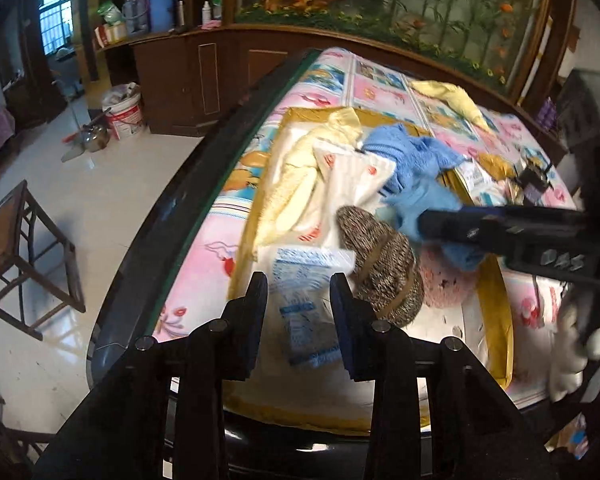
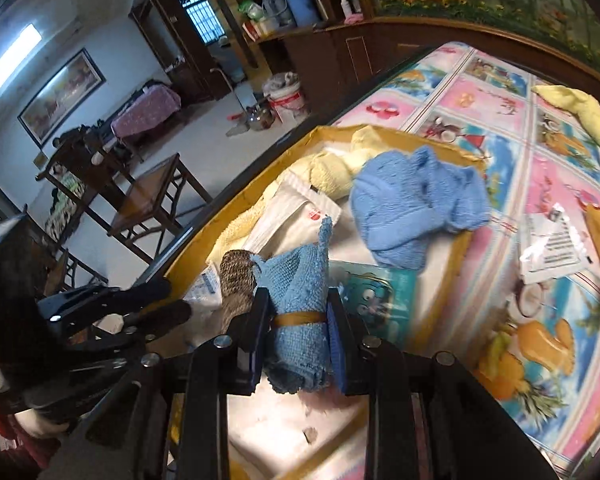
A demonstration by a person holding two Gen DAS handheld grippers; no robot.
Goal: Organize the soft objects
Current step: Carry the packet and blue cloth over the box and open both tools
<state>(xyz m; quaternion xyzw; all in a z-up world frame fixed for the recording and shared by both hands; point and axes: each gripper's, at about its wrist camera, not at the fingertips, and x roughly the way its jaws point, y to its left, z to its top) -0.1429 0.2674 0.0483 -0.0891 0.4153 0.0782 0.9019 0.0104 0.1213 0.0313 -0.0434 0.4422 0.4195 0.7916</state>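
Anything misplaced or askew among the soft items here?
Yes. A yellow cloth lies on the patterned table cover, apart from the box holding the others, and a loose blue cloth hangs over the box's rim. The right gripper holds a banded blue roll.

The left gripper (image 1: pixel 298 312) points down at a slant. Its two fingers stand a little apart, and nothing is between them. The right gripper (image 2: pixel 298 320) also points down at a slant. Its fingers squeeze a rolled blue cloth (image 2: pixel 296 280). The two grippers are close, side by side.
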